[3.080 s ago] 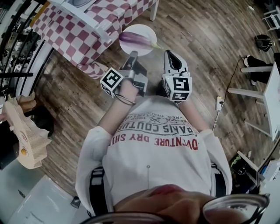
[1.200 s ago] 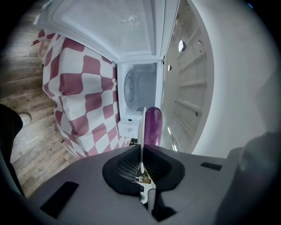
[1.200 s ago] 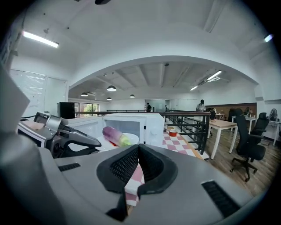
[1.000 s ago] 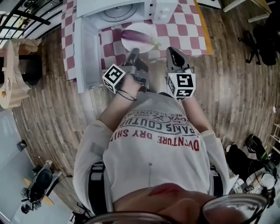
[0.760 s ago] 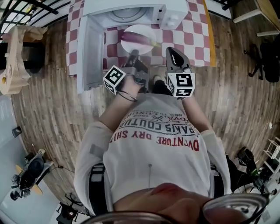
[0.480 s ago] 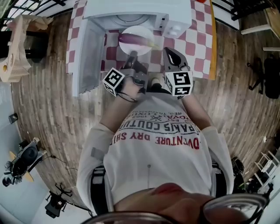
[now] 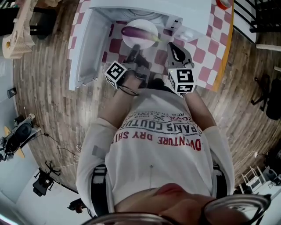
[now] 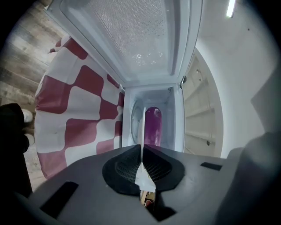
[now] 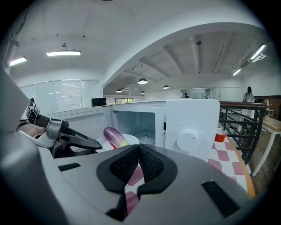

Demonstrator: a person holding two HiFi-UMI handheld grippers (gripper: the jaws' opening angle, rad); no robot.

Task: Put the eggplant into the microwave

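The left gripper [image 8: 142,151] has its jaws pinched on the near rim of the white plate [image 7: 142,42], in front of the microwave [image 7: 193,13]; the right gripper [image 9: 139,148], jaws together on nothing, hangs before the microwave's control panel; the eggplant [image 7: 137,32] lies on the plate at the microwave's mouth, not yet inside; gripped by one edge, the plate could tip and roll the eggplant off, or its far rim could catch the microwave's sill.

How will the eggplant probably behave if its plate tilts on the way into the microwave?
The eggplant looks rounded and glossy, so it would probably roll or slide. It lies loose on a shallow plate that the left gripper pinches only at the rim, so some tilting seems likely. It looks plump and unbent, so it is probably firm.
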